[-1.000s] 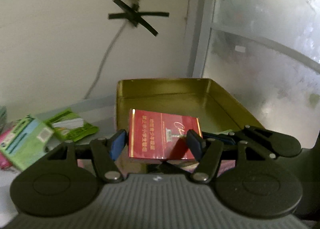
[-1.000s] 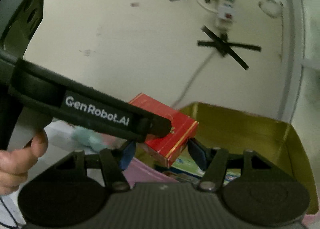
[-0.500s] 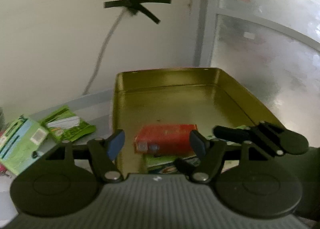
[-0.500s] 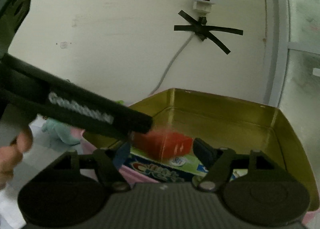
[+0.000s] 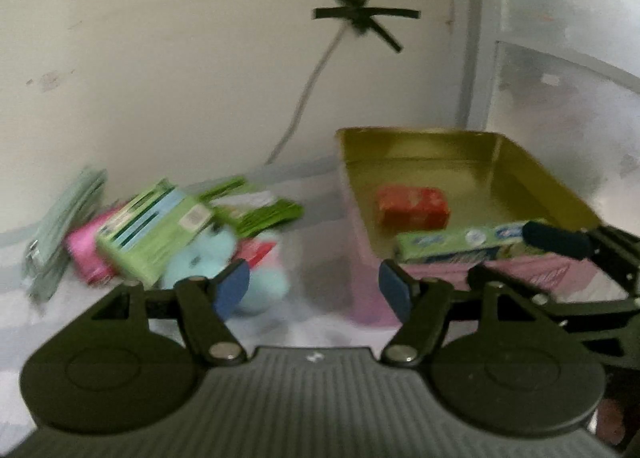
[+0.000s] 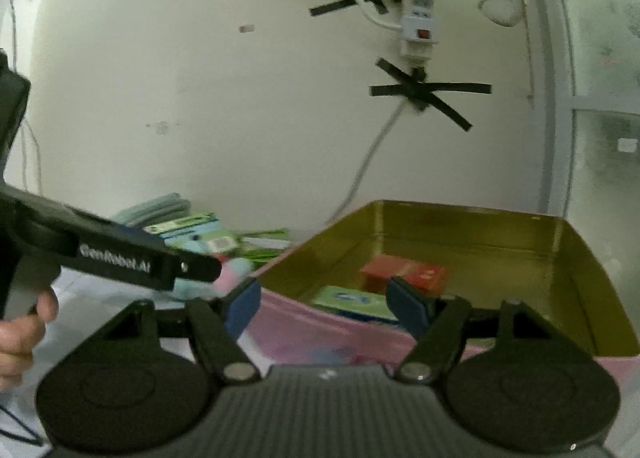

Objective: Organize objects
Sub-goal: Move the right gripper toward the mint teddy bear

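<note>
A gold tin tray [image 5: 516,162] with pink outer sides stands at the right; it also shows in the right wrist view [image 6: 580,258]. In it lie a red box [image 5: 412,207] [image 6: 404,276] and a green toothpaste box [image 5: 460,244] [image 6: 348,298]. My left gripper [image 5: 314,288] is open and empty, left of the tray and short of a pile of loose items. My right gripper [image 6: 322,304] is open and empty at the tray's near side.
The pile left of the tray holds a green carton [image 5: 156,230], a pale blue plush toy [image 5: 216,258], a pink pack [image 5: 86,250], green sachets [image 5: 264,210] and a grey-green bundle [image 5: 64,214]. A wall with a taped power strip [image 6: 418,22] stands behind. A window [image 5: 568,78] is at right.
The red box has left my left gripper and now lies in the tray. My left gripper has drawn back and swung left toward the pile. My right gripper stayed open.
</note>
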